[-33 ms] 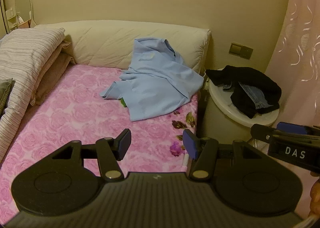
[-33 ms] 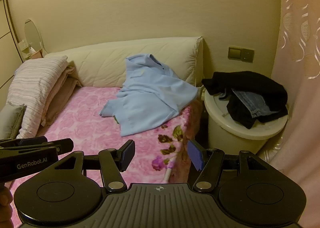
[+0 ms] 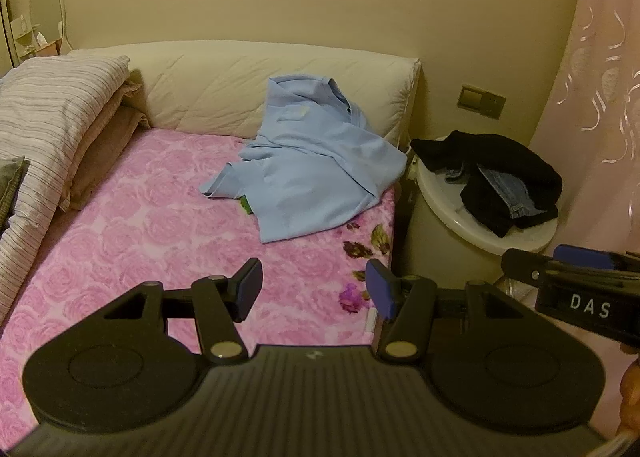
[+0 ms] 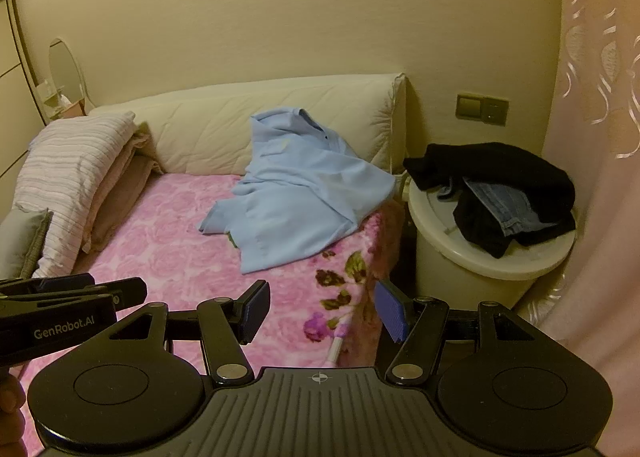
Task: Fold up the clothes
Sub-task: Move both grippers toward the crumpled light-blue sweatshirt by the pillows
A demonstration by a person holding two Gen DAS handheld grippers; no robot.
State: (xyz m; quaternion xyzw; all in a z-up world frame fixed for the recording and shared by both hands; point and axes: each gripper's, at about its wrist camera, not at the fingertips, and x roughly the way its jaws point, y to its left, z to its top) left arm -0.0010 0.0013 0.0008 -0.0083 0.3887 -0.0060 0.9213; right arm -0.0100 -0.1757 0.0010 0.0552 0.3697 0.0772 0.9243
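A crumpled light blue shirt (image 3: 316,177) (image 4: 296,201) lies on the pink rose-print bed (image 3: 140,233) (image 4: 160,241), its collar end resting up against the cream headboard cushion (image 3: 208,93). A small green item (image 3: 246,205) peeks from under its left edge. My left gripper (image 3: 314,289) hovers open over the bed's near right part, well short of the shirt, with nothing between its blue pads. My right gripper (image 4: 322,309) is also open and empty, above the bed's right edge. A black garment (image 3: 492,161) (image 4: 500,169) and folded jeans (image 3: 508,193) (image 4: 504,205) sit beside the bed.
The black garment and jeans rest on a round white tub (image 3: 460,221) (image 4: 448,257) right of the bed. Folded striped bedding (image 3: 52,117) (image 4: 72,169) is stacked at the left. A pink curtain (image 3: 600,97) hangs at the right, near a wall switch (image 3: 482,101).
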